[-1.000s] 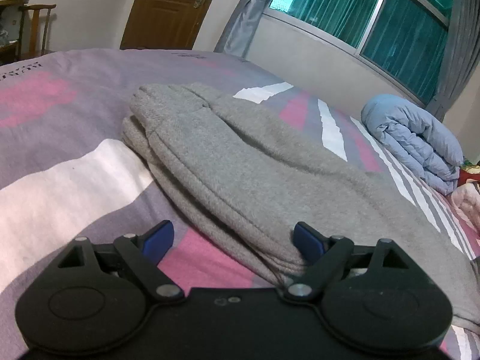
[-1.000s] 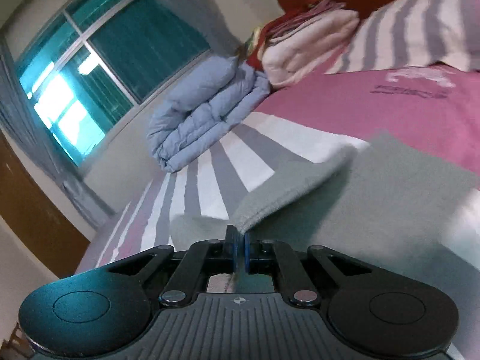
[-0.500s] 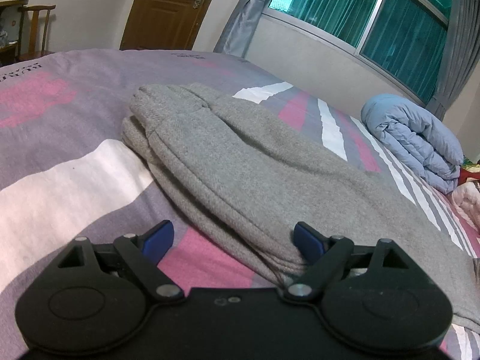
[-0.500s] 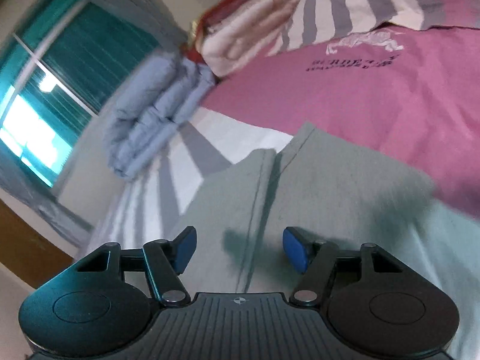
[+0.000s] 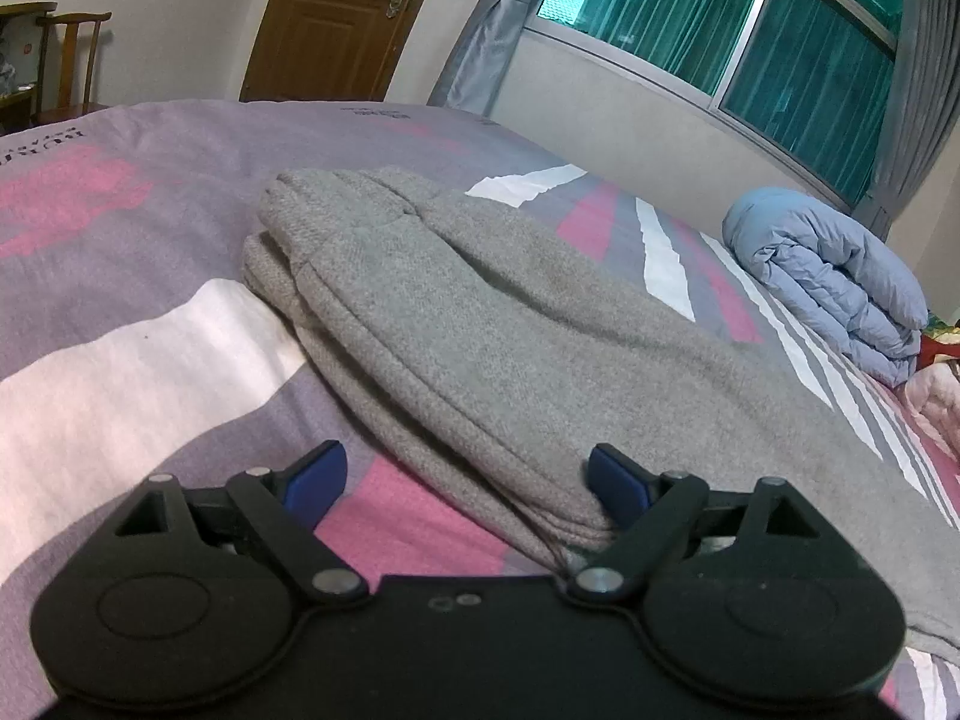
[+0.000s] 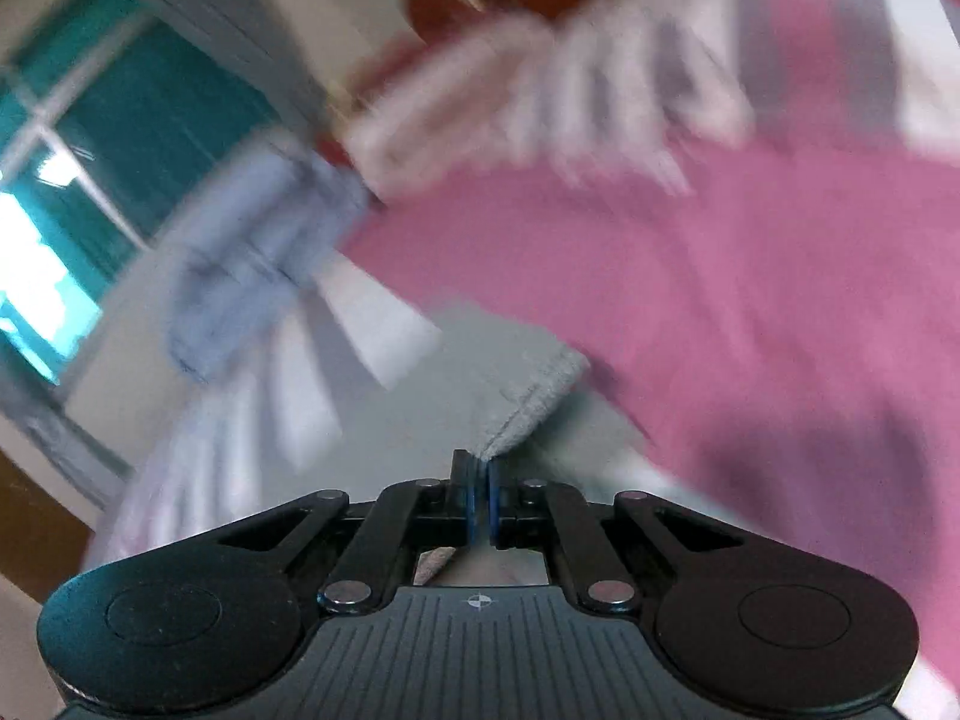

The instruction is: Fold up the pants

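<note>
Grey pants on the bed, right gripper pinching a hem

The pants (image 5: 480,324) lie folded lengthwise on the striped bed (image 5: 120,360); the left gripper (image 5: 465,477) is spread wide, its right finger touching the near edge of the cloth, grasping nothing. The right gripper (image 6: 479,495) is clenched on a ribbed hem of the pants (image 6: 528,402). Only the left view shows one door (image 5: 342,18) and one chair (image 5: 72,60); both show one rolled blue duvet (image 5: 834,282), blurred in the right view

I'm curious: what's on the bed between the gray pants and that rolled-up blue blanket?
Just striped bedsheet, left wrist view; nothing lies between the gray pants and blue blanket.
</note>
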A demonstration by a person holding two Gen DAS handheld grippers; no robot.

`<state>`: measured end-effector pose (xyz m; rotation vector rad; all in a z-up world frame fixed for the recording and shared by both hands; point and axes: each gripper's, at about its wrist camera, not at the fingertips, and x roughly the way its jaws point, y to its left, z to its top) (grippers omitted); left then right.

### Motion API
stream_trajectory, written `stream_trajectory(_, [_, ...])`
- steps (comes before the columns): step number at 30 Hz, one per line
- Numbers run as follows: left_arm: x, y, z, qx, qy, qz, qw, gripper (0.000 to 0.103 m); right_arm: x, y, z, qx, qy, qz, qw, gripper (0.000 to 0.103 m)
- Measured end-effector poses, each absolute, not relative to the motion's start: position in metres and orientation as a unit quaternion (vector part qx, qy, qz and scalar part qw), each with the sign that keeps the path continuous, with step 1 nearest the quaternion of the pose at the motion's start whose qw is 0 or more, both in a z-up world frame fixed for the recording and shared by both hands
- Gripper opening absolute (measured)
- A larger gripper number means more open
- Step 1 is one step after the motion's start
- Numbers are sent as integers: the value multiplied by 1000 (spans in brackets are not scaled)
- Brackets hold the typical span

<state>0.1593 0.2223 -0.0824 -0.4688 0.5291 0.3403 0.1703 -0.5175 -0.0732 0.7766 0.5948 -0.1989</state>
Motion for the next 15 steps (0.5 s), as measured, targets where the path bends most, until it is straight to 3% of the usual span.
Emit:
stream_trajectory(7, [159,223,-82,-228,258,166,924,81,159,-515,-68,399,243,-82,880,4])
stream_trajectory(11, [159,222,-81,-228,259,165,924,81,167,-524,-82,398,275,-98,870,4])
stream_trajectory(15, [158,222,-81,-230,259,163,924,81,148,-519,-68,406,236,-92,878,4])
